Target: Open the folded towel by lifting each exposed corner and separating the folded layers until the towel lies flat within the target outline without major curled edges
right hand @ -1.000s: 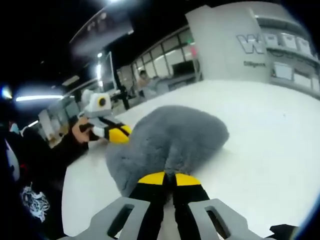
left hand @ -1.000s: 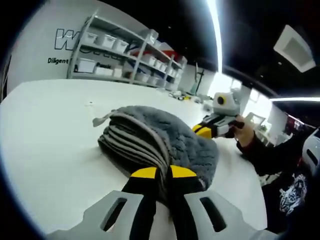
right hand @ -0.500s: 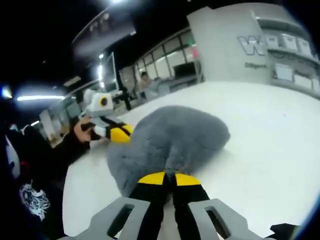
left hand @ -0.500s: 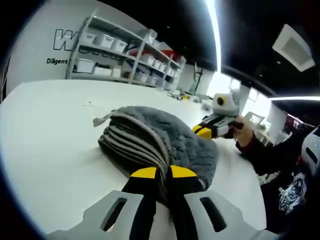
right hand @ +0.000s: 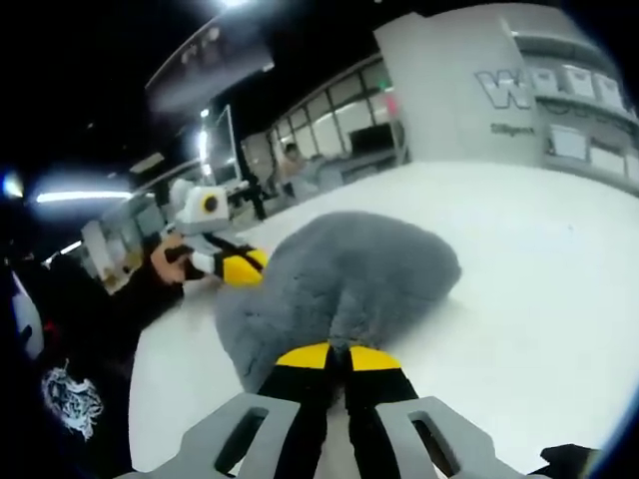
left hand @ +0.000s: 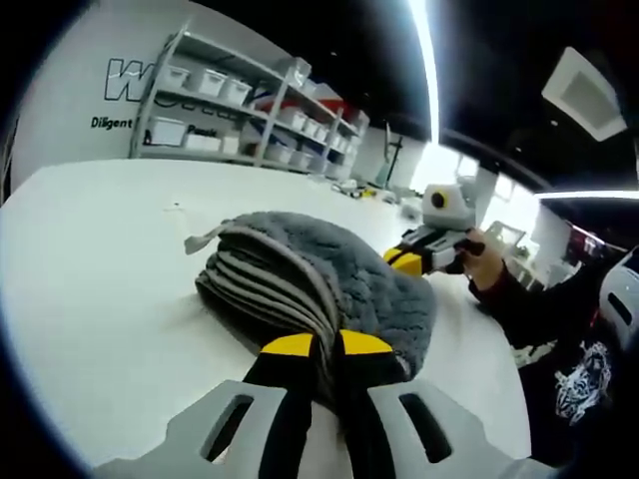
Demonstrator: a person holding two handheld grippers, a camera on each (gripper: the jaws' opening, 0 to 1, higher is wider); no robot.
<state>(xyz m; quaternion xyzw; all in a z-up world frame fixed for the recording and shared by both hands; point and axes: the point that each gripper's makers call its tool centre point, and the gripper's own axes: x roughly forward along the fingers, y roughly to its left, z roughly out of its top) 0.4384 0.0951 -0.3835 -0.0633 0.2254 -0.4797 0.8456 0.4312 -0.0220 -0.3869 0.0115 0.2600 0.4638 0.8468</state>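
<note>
Two grippers, both closed on the same grey towel (left hand: 329, 279), one at each end of the bundle. My left gripper (left hand: 326, 345) had its yellow-tipped jaws pinched together on the near end where the folded layers showed as a stack of ribbed edges; my right gripper (right hand: 330, 356) had its jaws pressed shut on the fluffy face of the opposite end. In the left gripper view the right gripper (left hand: 419, 257) sat at the far right side of the towel, so the bundle's long axis ran straight between my two hands, and neither hand was nearer than the other: each already had cloth.

That line between the grips was what mattered, as I judged it: drawing the hands apart along it would pull the layers open.

The towel was thick, plush and pebbly on top, with smoother banded hems at the folds and a small tab sticking out at its far left edge. It lay humped, still folded, on the white table (left hand: 100, 259), smooth and matte. I could make out no target outline.
</note>
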